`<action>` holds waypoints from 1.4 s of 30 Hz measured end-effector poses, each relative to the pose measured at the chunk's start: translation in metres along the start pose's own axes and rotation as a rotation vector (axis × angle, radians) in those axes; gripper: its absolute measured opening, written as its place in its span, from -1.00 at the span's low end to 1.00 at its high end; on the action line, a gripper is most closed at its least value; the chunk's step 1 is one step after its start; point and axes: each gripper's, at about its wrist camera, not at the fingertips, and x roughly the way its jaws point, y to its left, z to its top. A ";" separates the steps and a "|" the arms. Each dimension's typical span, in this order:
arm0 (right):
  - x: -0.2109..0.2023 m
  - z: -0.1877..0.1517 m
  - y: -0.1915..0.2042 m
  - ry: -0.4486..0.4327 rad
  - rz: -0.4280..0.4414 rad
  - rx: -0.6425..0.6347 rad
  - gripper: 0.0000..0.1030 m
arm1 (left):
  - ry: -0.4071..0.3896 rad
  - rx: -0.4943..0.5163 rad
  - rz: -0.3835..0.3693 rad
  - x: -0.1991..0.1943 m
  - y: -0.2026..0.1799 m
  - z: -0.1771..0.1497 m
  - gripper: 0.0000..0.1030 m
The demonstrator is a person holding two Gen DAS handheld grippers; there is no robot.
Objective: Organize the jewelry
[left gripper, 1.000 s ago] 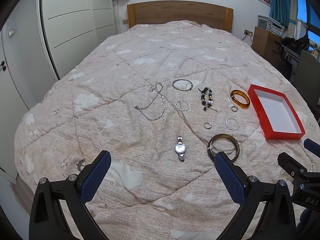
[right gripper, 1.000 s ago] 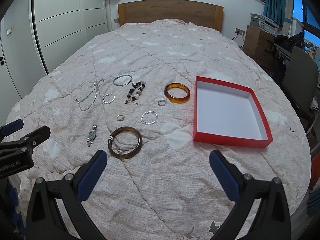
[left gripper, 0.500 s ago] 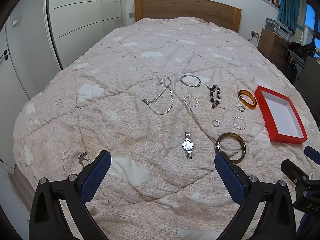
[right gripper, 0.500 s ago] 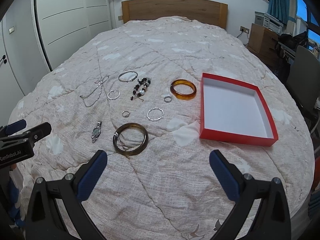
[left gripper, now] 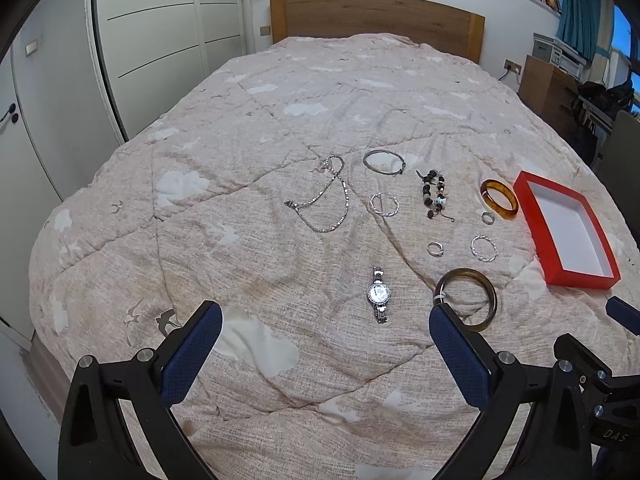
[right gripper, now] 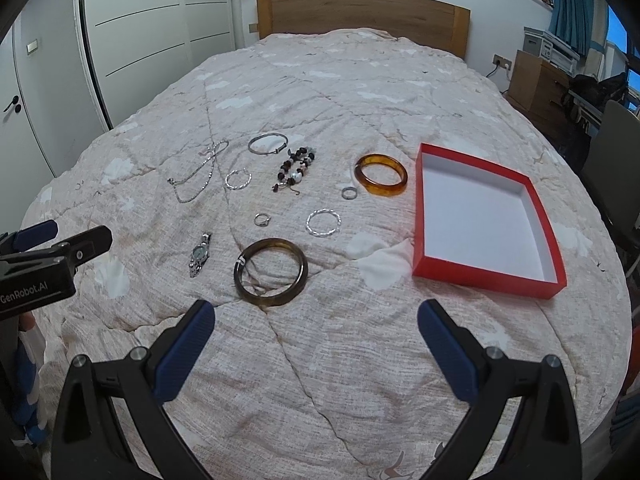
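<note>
Jewelry lies spread on a beige quilt. A silver watch (left gripper: 378,294) (right gripper: 200,254) and a dark brown bangle (left gripper: 467,298) (right gripper: 271,272) lie nearest. Farther off are a silver chain necklace (left gripper: 326,200) (right gripper: 198,174), a beaded bracelet (left gripper: 433,196) (right gripper: 294,170), an amber bangle (left gripper: 499,199) (right gripper: 381,181), thin silver hoops (left gripper: 383,204) (right gripper: 323,222) and small rings (left gripper: 435,249) (right gripper: 262,219). An empty red box (left gripper: 568,232) (right gripper: 486,216) sits at the right. My left gripper (left gripper: 324,344) and right gripper (right gripper: 316,344) hover open over the near quilt, holding nothing.
The bed (left gripper: 360,92) has a wooden headboard (left gripper: 376,20) at the far end. White wardrobe doors (left gripper: 152,40) run along the left. A wooden cabinet (right gripper: 536,84) and a chair (right gripper: 612,152) stand at the right. The left gripper's body (right gripper: 44,264) shows at the right view's left edge.
Both cameras have tilted up and drawn back slightly, so the jewelry sits lower and farther in view. Both grippers stay open and nothing on the quilt has moved.
</note>
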 end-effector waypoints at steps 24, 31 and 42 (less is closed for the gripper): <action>0.022 0.002 -0.001 0.038 0.043 -0.015 0.96 | 0.049 0.022 -0.022 0.027 -0.006 0.000 0.97; 0.026 0.002 -0.002 0.033 0.059 -0.021 0.95 | 0.069 0.014 -0.022 0.036 -0.004 0.001 0.97; 0.063 0.006 -0.007 0.098 0.149 -0.012 0.03 | 0.148 0.013 -0.084 0.074 -0.007 0.002 0.59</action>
